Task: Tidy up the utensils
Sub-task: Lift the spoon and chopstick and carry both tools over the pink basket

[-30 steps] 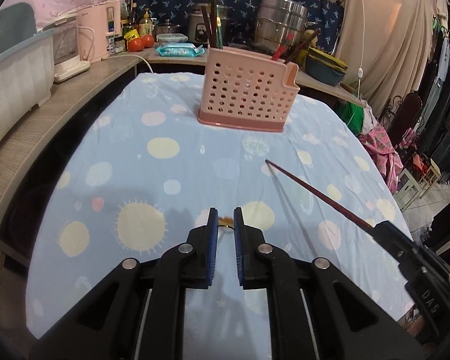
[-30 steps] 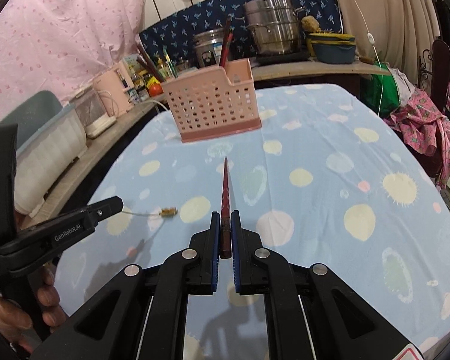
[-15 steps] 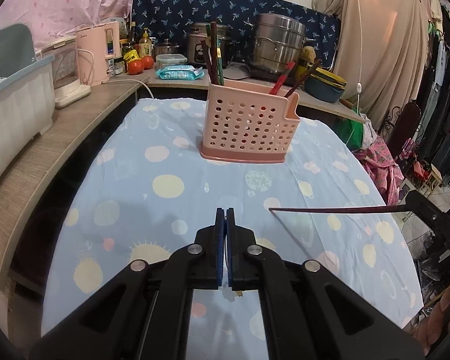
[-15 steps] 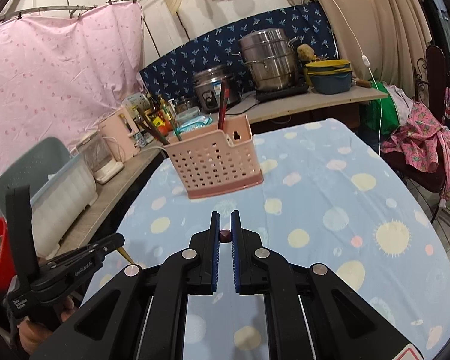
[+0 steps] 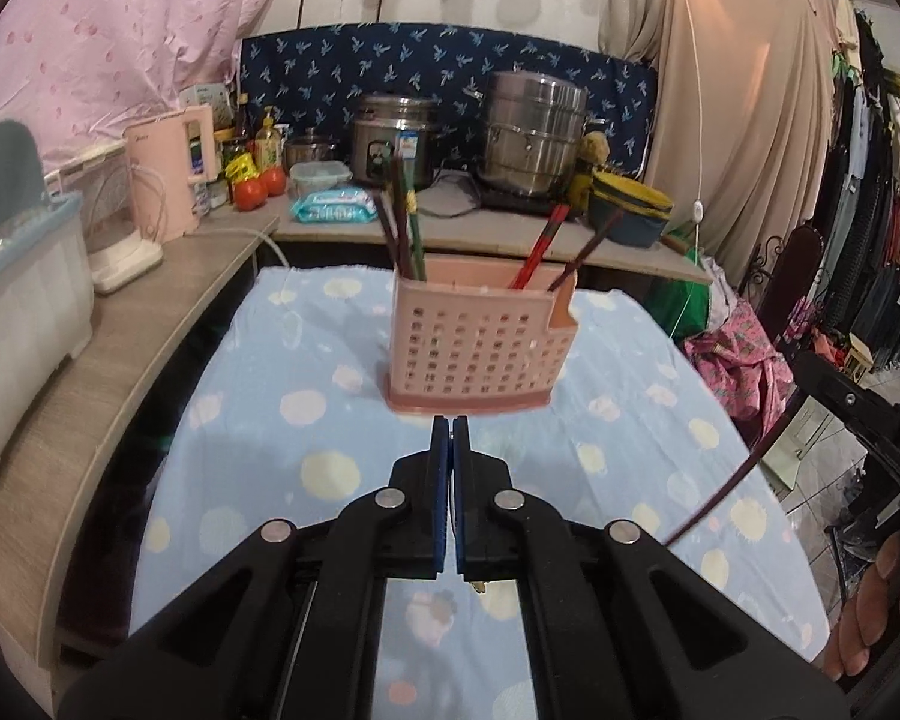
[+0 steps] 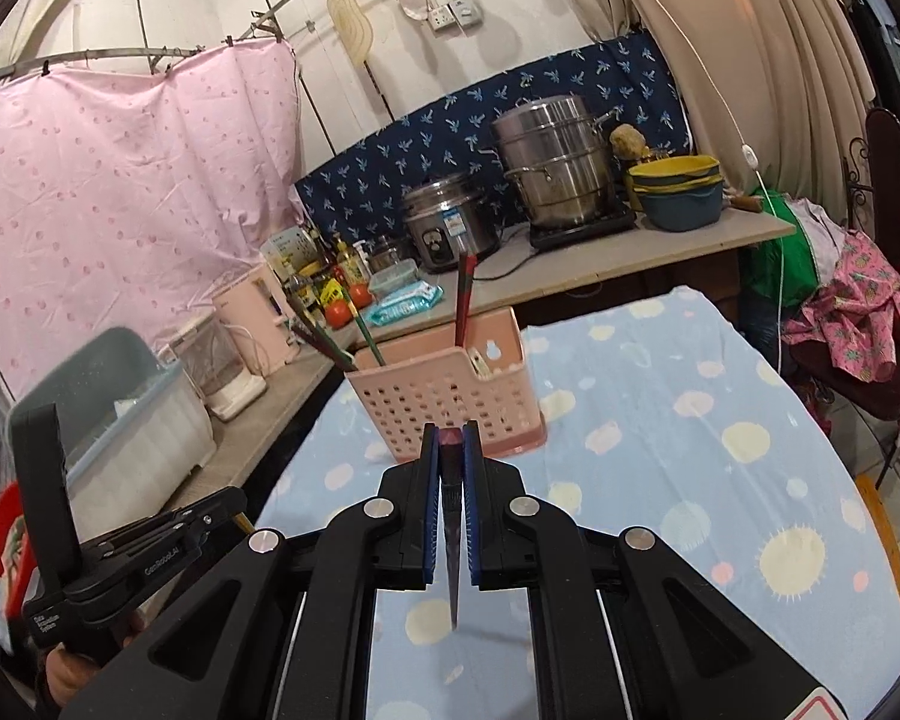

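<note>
A pink perforated utensil basket (image 5: pixel 477 345) stands on the spotted blue tablecloth (image 5: pixel 258 420) and holds several chopsticks; it also shows in the right wrist view (image 6: pixel 444 402). My left gripper (image 5: pixel 450 426) is shut on a thin pale utensil with a gold end (image 5: pixel 480 586) that hangs below the jaws. My right gripper (image 6: pixel 450 438) is shut on a dark red chopstick (image 6: pixel 452 540) that points down toward the cloth; it shows in the left wrist view (image 5: pixel 732 480). Both grippers are raised just in front of the basket.
A counter behind the table carries a rice cooker (image 5: pixel 393 138), a steel steamer pot (image 5: pixel 537 132), a pink kettle (image 5: pixel 171 180) and tomatoes (image 5: pixel 258 189). A white bin (image 5: pixel 24 294) stands on the left shelf. Clothes (image 5: pixel 744 360) lie at the right.
Both grippers have lifted off the cloth and come closer to the basket. The left one shut on the thin utensil. The chopstick in the right one has swung from pointing forward to pointing down.
</note>
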A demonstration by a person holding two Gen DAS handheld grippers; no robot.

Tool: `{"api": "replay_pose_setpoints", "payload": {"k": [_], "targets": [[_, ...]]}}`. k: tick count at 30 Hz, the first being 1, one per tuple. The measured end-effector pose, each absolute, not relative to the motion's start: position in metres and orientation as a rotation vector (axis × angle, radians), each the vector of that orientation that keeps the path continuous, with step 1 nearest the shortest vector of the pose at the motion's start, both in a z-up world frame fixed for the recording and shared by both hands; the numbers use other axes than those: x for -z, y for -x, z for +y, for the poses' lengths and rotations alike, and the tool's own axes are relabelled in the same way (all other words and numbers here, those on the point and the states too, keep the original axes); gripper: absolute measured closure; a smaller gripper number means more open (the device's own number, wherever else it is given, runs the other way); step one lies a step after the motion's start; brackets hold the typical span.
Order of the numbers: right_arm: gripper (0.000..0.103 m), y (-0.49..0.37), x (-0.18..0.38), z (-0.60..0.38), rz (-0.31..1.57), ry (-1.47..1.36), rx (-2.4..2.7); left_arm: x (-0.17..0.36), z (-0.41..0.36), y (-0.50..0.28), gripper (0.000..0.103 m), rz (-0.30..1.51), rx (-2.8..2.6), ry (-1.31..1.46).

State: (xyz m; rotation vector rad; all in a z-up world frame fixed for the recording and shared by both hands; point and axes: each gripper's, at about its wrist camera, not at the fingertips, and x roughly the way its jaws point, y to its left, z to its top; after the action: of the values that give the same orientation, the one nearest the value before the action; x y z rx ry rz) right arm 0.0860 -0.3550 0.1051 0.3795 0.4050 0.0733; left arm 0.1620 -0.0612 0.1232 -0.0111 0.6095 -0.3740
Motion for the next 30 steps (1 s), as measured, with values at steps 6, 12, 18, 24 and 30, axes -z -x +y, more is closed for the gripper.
{"api": "replay_pose_setpoints", "payload": {"k": [6,12,18,24,30], "targets": [[0.096,-0.118,-0.147,-0.359,0.313,-0.346,-0.077,-0.167,-0.075,-0.196,0.102,0.507,0.373,0.003],[0.096,-0.163,-0.196,-0.362,0.203,-0.319,-0.059,-0.203,-0.090,-0.240,0.102,0.428,0.363,0.003],[0.096,-0.211,-0.229,-0.372,0.119,-0.347,-0.039,-0.217,-0.104,-0.279,0.102,0.389,0.338,-0.006],[0.096,-0.257,-0.226,-0.375,0.116,-0.381,-0.025,-0.203,-0.115,-0.314,0.102,0.419,0.314,-0.024],[0.096,-0.288,-0.199,-0.368,0.192,-0.368,-0.025,-0.177,-0.118,-0.330,0.102,0.474,0.300,-0.040]]}}
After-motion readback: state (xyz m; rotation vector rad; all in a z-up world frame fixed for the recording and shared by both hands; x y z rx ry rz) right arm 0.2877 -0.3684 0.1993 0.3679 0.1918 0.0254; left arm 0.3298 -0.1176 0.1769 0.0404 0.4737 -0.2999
